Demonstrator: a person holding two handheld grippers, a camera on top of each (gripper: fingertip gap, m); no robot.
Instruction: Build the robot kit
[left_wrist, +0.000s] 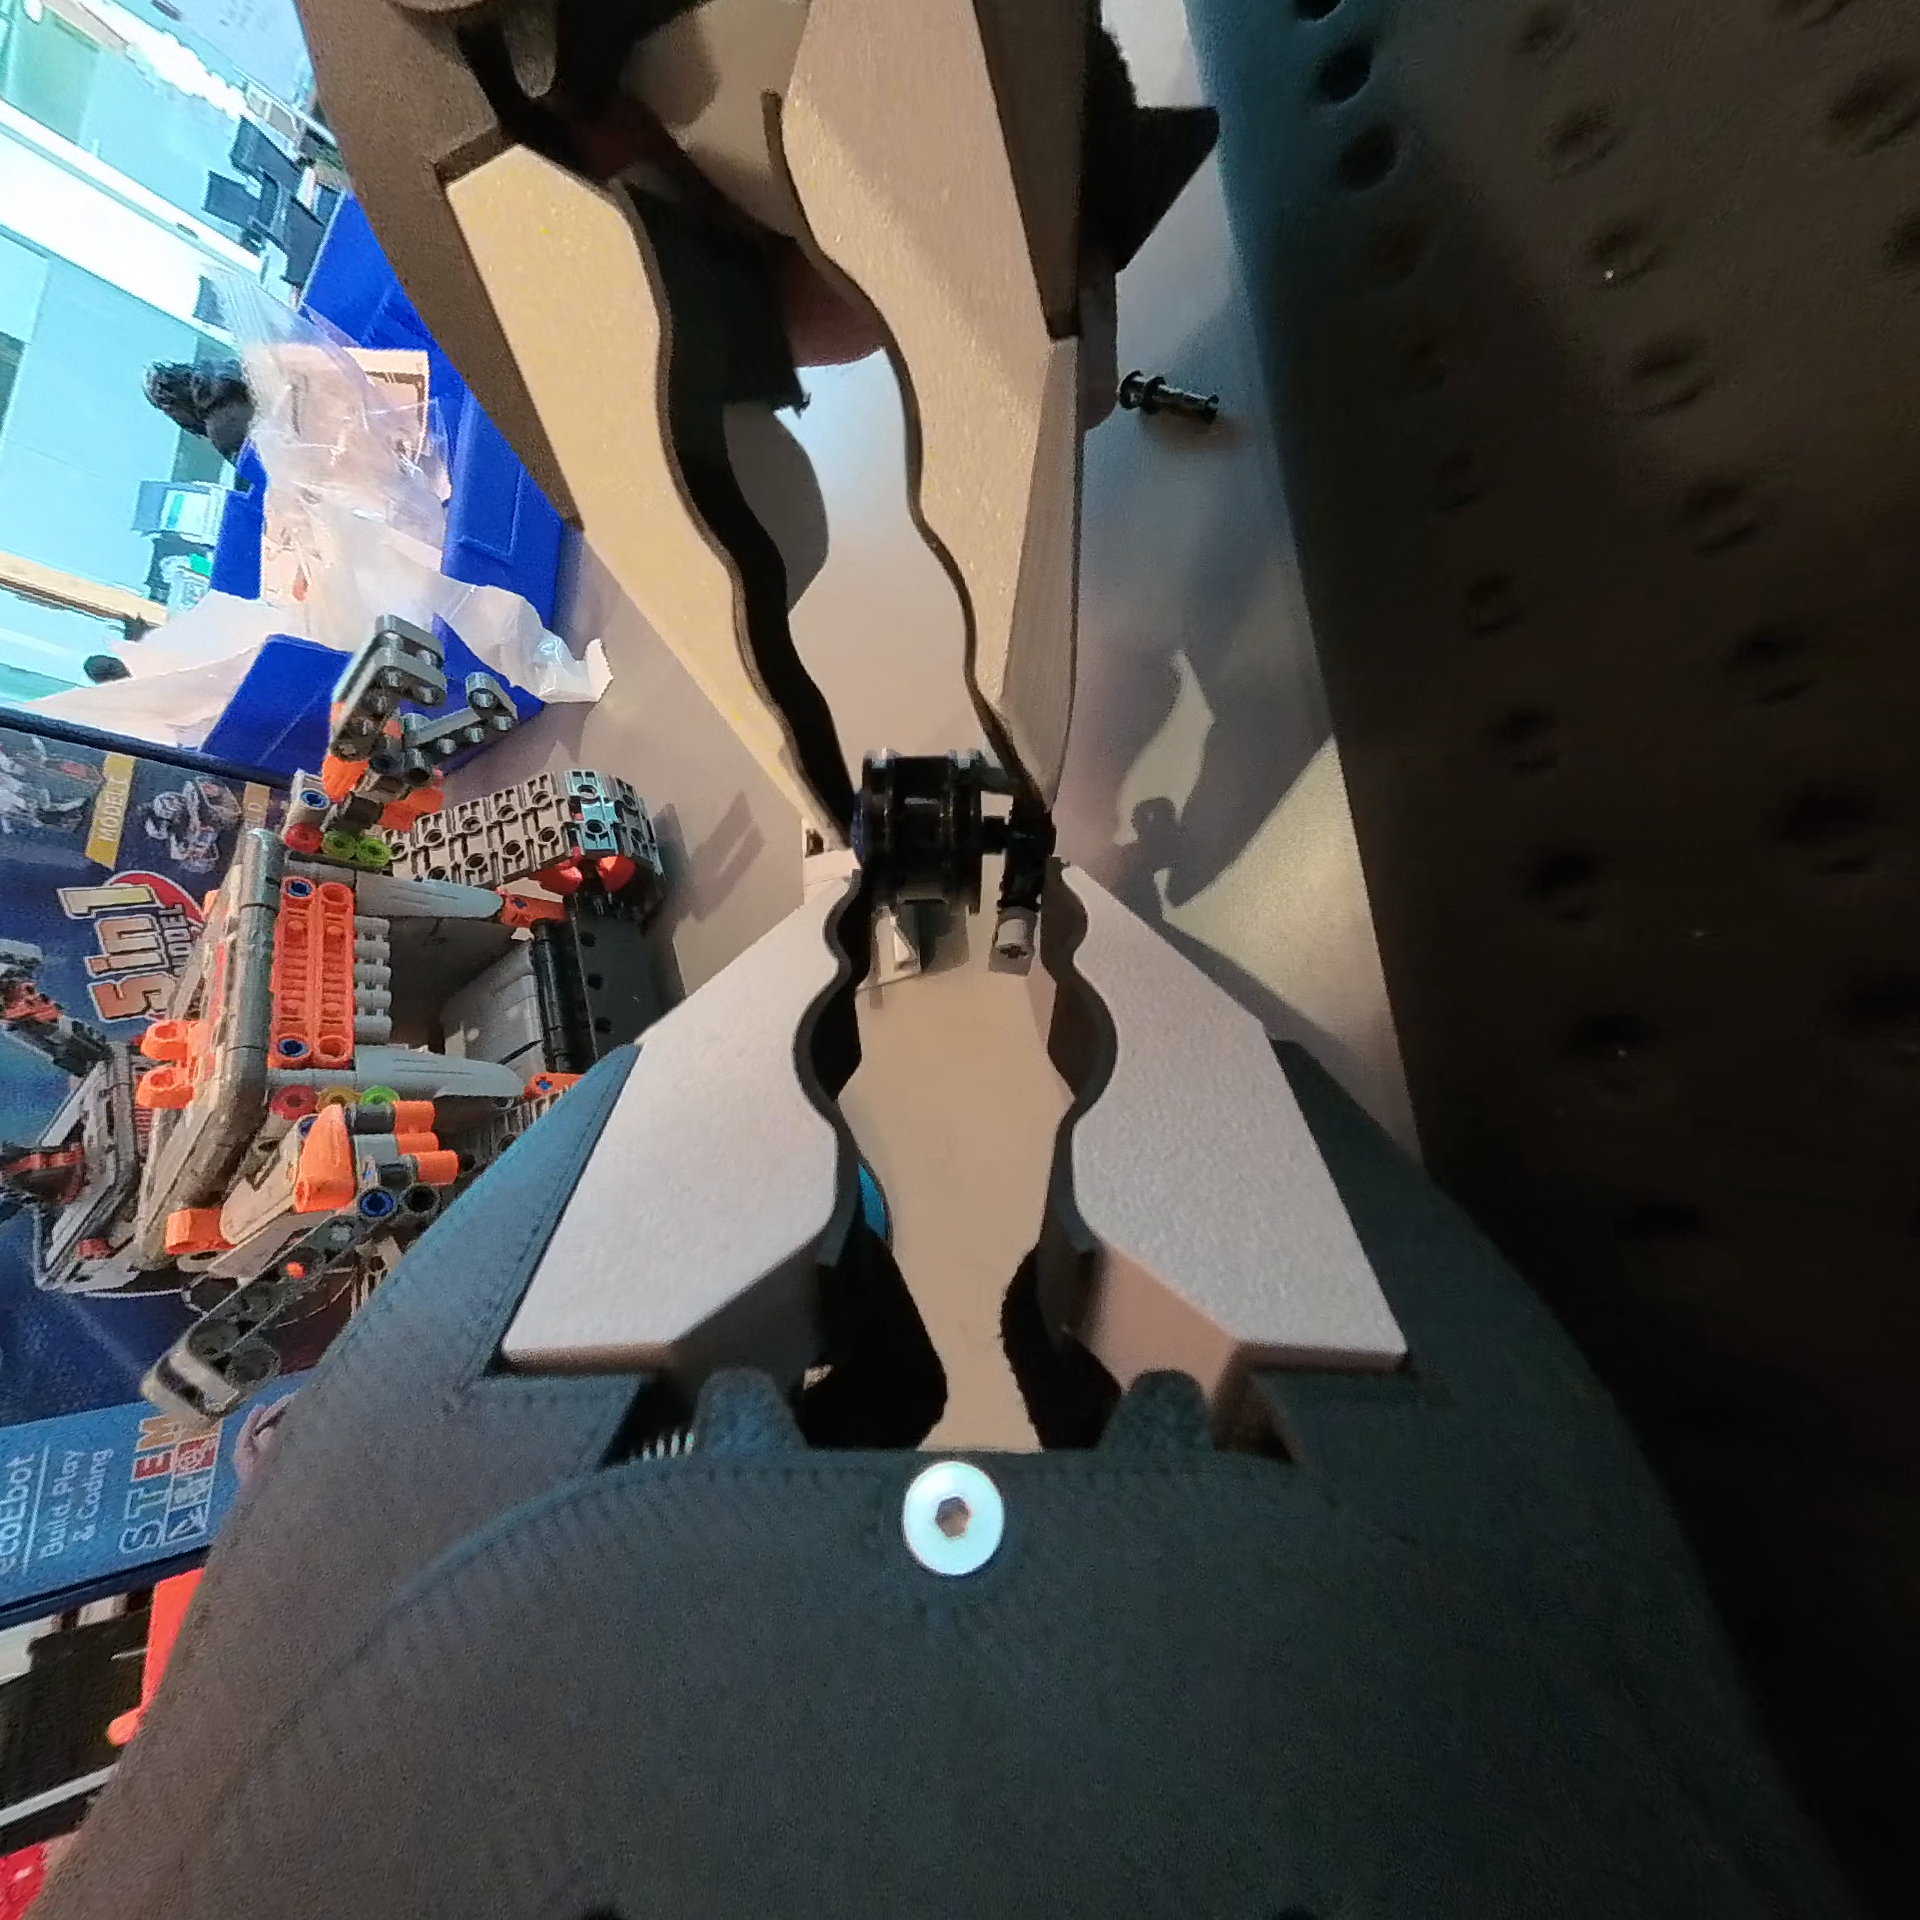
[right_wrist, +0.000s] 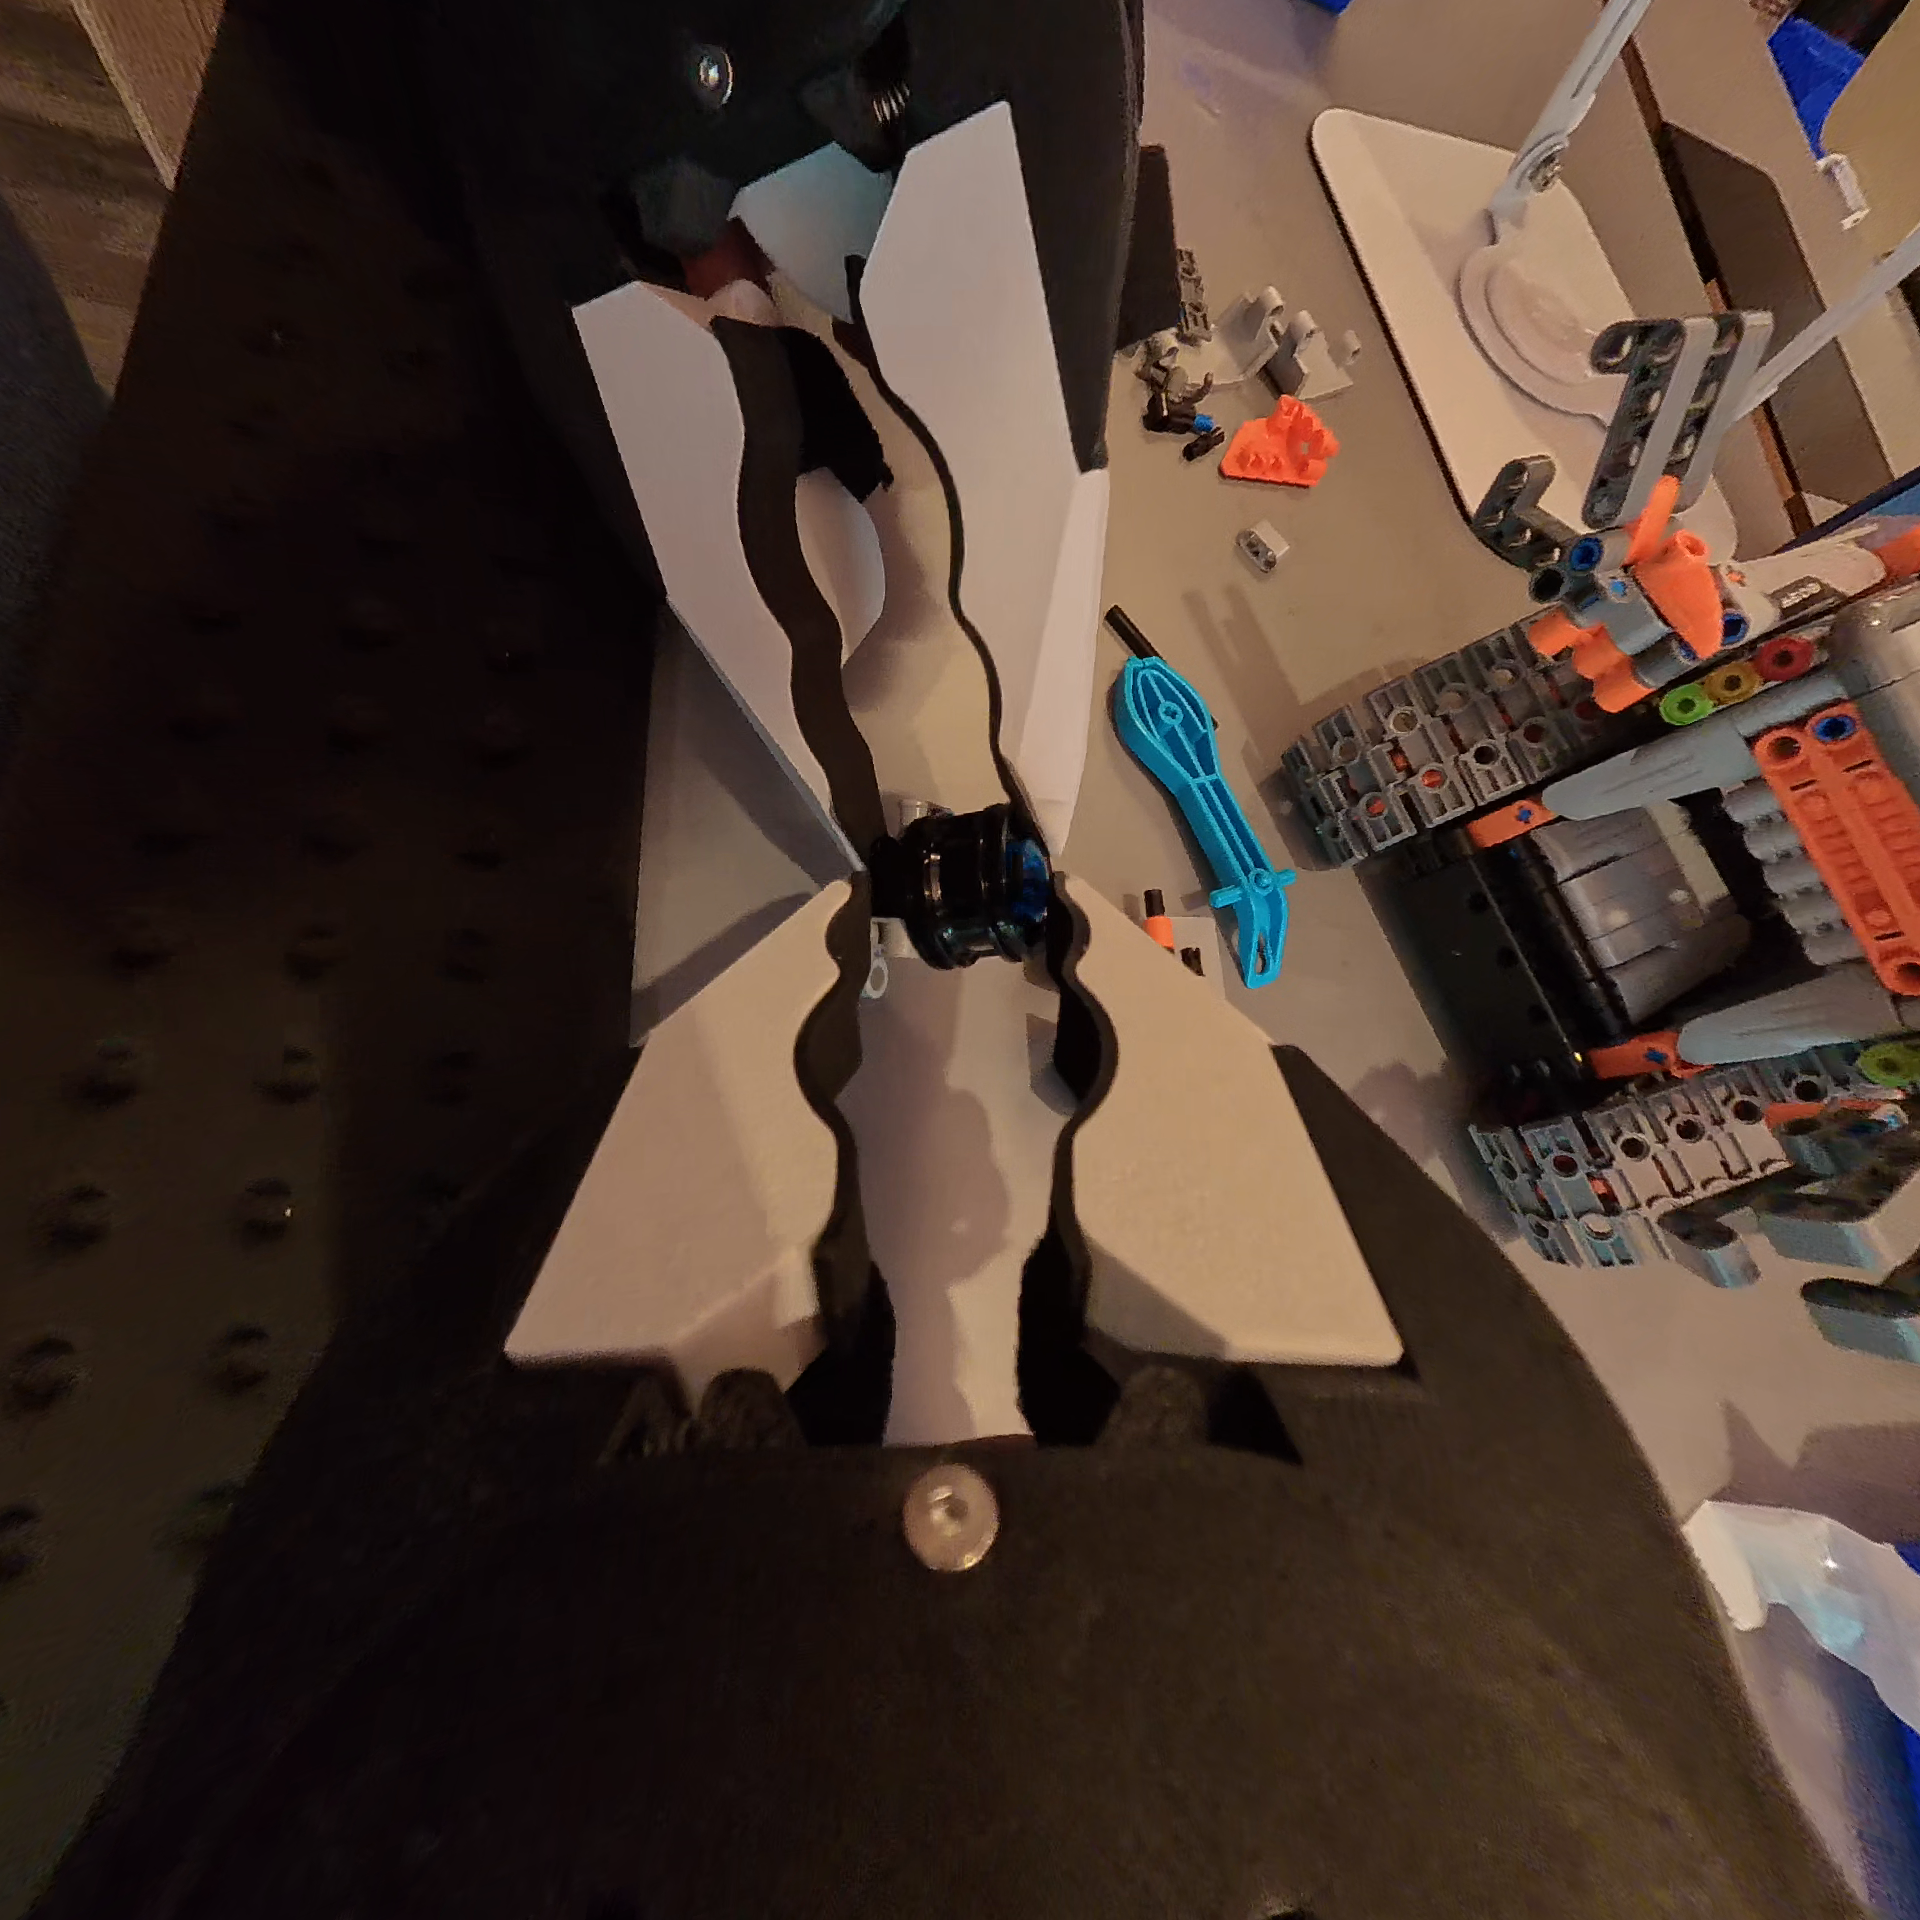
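Two hand-held grippers meet tip to tip over a grey table (right_wrist: 1299, 623); the left gripper (left_wrist: 940, 873) and the right gripper (right_wrist: 951, 899) each have their fingers closed on the same small black wheel (right_wrist: 961, 883); beside them stand a grey and orange brick model (right_wrist: 1621, 935), a blue plastic tool (right_wrist: 1205, 821) and loose bricks (right_wrist: 1278, 442); a printed box (left_wrist: 83, 1143), a blue bin (left_wrist: 416, 416) and windows (left_wrist: 73, 260) lie beyond.

Your left gripper (left_wrist: 948, 883) pinches a small black wheel assembly (left_wrist: 925, 831) at its fingertips, and the right gripper (left_wrist: 925, 800) meets it tip to tip from above, gripping the same piece. To your left a grey-and-orange tracked brick model (left_wrist: 416, 956) stands on a blue printed box (left_wrist: 73, 935). A black pin (left_wrist: 1166, 395) lies on the grey table (left_wrist: 1174, 582).
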